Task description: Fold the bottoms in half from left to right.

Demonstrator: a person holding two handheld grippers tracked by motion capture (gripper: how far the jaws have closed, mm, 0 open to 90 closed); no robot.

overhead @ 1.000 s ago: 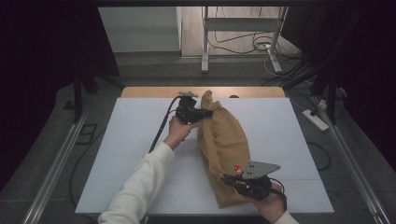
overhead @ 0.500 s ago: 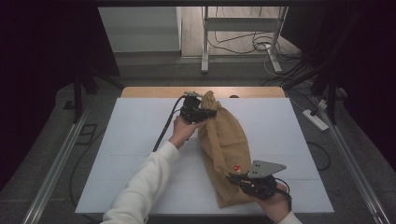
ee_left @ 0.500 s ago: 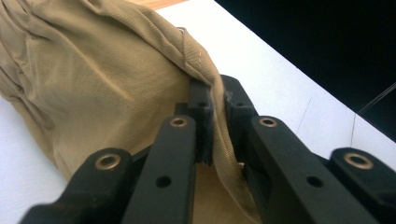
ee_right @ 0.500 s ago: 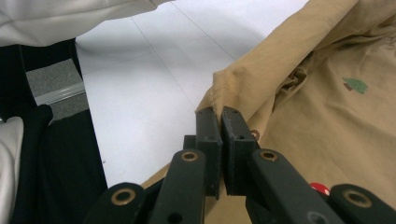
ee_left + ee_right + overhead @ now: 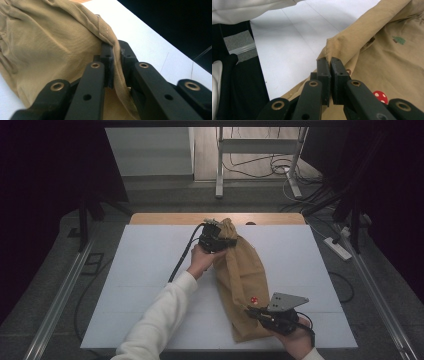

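Note:
A tan cloth bag [image 5: 242, 280] with small printed mushrooms and trees lies lengthwise on the white table top [image 5: 140, 270]. My left gripper [image 5: 217, 241] is shut on the bag's far end near its gathered top; in the left gripper view a fold of the cloth [image 5: 115, 62] is pinched between the black jaws. My right gripper [image 5: 257, 312] is shut on the bag's near corner, and in the right gripper view the corner [image 5: 332, 50] sticks up between its closed jaws. The bag [image 5: 392, 55] stretches away to the right there.
A wooden strip [image 5: 165, 218] runs along the table's far edge. A metal stand [image 5: 260, 155] and cables lie on the floor beyond. A power strip [image 5: 339, 248] sits off the right side. A white sleeve [image 5: 160, 320] reaches in from the bottom.
The bag and both grippers have shifted slightly; the left gripper and the bag's far end moved a little to the right. Both grips are unchanged.

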